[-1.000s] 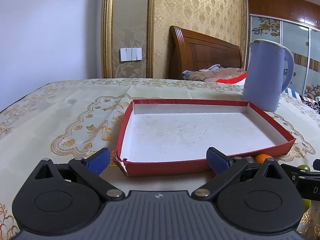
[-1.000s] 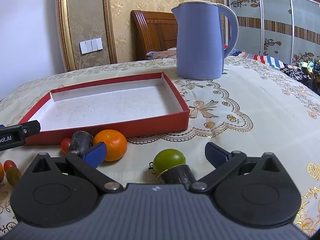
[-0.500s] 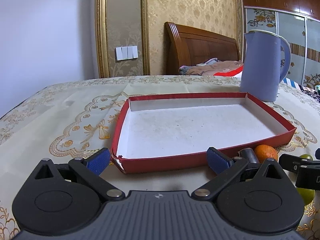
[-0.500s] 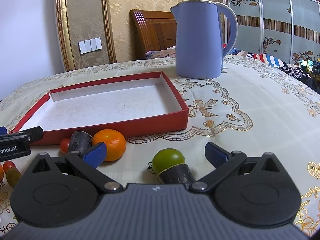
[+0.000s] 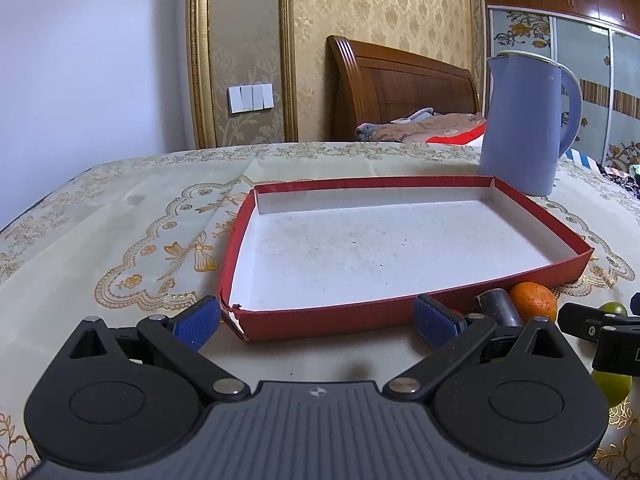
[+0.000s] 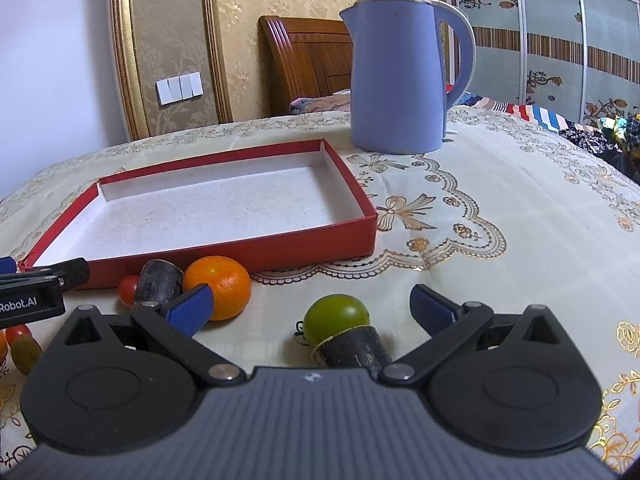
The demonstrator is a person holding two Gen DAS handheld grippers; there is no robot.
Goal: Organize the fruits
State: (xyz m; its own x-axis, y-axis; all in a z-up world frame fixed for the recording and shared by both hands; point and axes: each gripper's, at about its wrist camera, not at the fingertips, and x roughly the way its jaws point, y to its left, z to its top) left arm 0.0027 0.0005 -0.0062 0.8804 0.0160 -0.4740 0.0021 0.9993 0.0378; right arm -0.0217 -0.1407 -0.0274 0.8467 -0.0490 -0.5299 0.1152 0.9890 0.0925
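Since the earlier frames, more of the red box's white floor has been brought into the left wrist view, and the orange and the dark cylinder beside it have been uncovered past the right finger. On the right side almost nothing has been shifted.

The left tool [image 5: 318,316] is held with its blue-padded fingers spread wide and nothing between them, pointed at the near wall of the red box [image 5: 320,314], whose near left corner is torn. The box is seen lying on the counter [image 5: 120,224], which is covered by a cream cloth with gold embroidery, and no fruit is seen inside it.

The right tool [image 6: 310,304] is likewise held spread, unclamped; a green fruit [image 6: 335,316] lies between its fingers, touching neither pad, with a dark cylinder [image 6: 352,350] against its near side. An orange [image 6: 219,291] is placed just in front of the box's near wall, beside a second dark cylinder [image 6: 159,282] and a cherry tomato [image 6: 128,289]. More small fruits [image 6: 20,346] are glimpsed at the counter's near left, partly cut off.

A blue kettle [image 6: 396,76] is stood upright beyond the box's far right corner, apart from it
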